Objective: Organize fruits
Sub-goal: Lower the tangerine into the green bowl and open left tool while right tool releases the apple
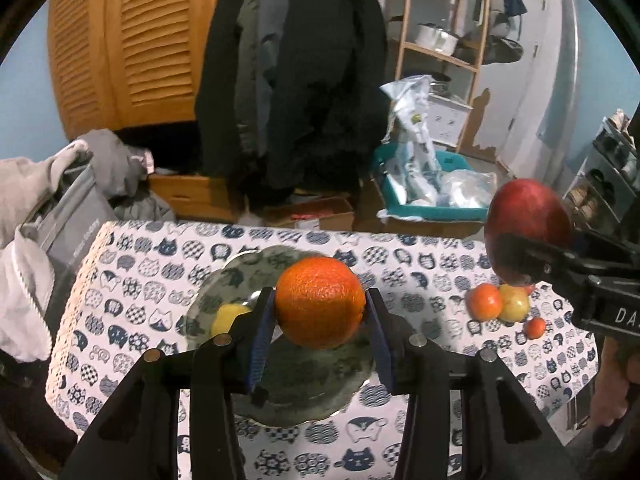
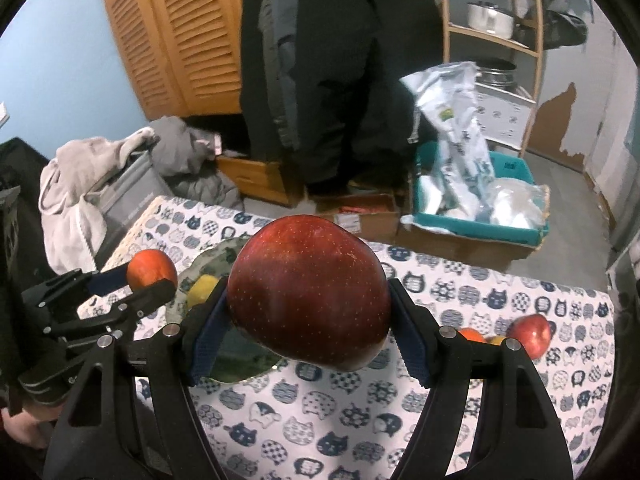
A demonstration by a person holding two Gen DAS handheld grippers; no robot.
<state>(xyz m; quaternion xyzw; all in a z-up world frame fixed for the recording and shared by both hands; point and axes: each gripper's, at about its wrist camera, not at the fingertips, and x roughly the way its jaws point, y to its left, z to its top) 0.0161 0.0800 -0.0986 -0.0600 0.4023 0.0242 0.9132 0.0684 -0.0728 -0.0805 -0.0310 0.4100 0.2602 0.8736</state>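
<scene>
My left gripper [image 1: 320,304] is shut on an orange [image 1: 320,302] and holds it above a glass plate [image 1: 320,392] on the cat-print tablecloth. A lemon [image 1: 230,318] lies on the plate's left side. My right gripper [image 2: 308,300] is shut on a large red apple [image 2: 308,296], held above the table to the right of the plate [image 2: 240,360]. The apple also shows in the left wrist view [image 1: 526,224]. The orange shows in the right wrist view [image 2: 152,268], with the lemon [image 2: 202,286] beside it.
Loose fruit lies at the table's right: a tangerine [image 1: 485,302], a yellow apple [image 1: 514,304], a small orange fruit [image 1: 535,327], and a red apple [image 2: 532,334]. Beyond the table are a teal bin [image 1: 432,200], boxes, hanging coats and a wooden shelf.
</scene>
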